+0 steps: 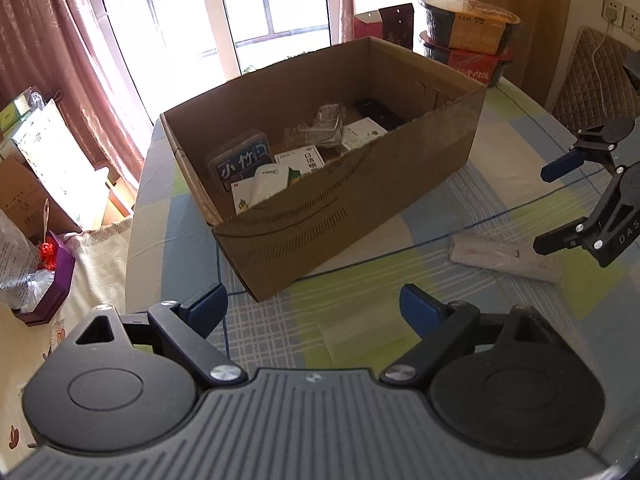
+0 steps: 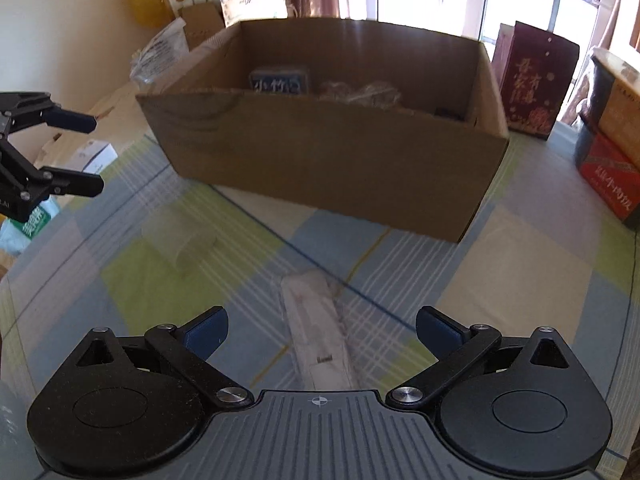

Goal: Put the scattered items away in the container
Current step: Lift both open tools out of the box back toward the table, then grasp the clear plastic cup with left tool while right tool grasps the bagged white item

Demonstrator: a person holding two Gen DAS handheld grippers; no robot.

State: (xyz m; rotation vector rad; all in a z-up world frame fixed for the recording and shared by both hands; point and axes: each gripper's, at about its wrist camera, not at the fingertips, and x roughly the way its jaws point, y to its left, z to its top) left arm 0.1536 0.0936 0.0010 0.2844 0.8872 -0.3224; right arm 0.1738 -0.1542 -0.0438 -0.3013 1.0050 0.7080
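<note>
An open cardboard box (image 1: pixel 400 184) (image 2: pixel 328 160) stands on the checked tablecloth and holds several small packets and a dark tin. A long pale wrapped item (image 1: pixel 504 258) (image 2: pixel 320 340) lies on the cloth to the right of the box. My right gripper (image 2: pixel 320 332) (image 1: pixel 546 208) is open and hovers over this item, which lies lengthwise between the two blue pads without touching them. My left gripper (image 1: pixel 314 306) (image 2: pixel 94 154) is open and empty, just before the box's near corner.
Stacked instant-noodle bowls (image 1: pixel 468 40) and a dark red gift box (image 2: pixel 536 80) stand behind the box. A clear plastic piece (image 2: pixel 184 244) lies on the cloth left of the wrapped item. A purple box (image 1: pixel 48 280) and bags sit beyond the table's left edge.
</note>
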